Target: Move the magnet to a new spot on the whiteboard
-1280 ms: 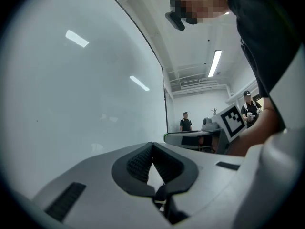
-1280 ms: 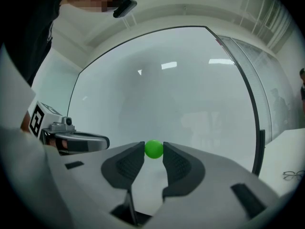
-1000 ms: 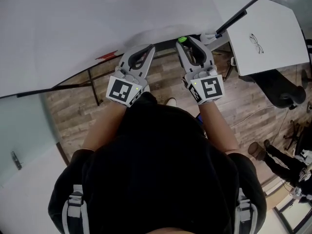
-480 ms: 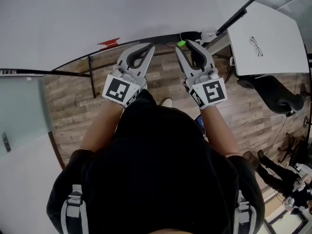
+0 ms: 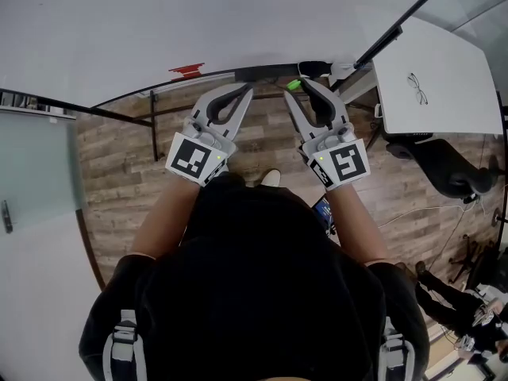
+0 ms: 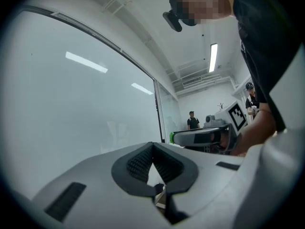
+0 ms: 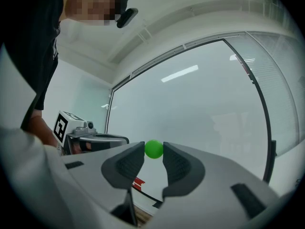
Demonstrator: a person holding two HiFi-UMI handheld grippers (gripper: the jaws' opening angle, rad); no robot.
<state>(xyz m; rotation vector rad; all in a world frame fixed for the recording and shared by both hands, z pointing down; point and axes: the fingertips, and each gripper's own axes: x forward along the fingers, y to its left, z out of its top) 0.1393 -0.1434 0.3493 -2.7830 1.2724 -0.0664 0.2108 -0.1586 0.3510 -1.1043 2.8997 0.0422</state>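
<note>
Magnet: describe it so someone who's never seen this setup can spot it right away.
Start at the big whiteboard the person faces. In front of it, the right gripper is shut on the magnet, a small, round, bright green piece pinched between the jaw tips. It is the only green thing in view; the left gripper beside it is shut and empty.

I've pulled back from the whiteboard (image 5: 159, 22): the right gripper (image 5: 295, 88), fingers (image 7: 128, 163) pinching the green magnet (image 5: 294, 84), now sits below its bottom rail (image 5: 266, 73); the left gripper (image 5: 246, 92) dropped alongside.
</note>
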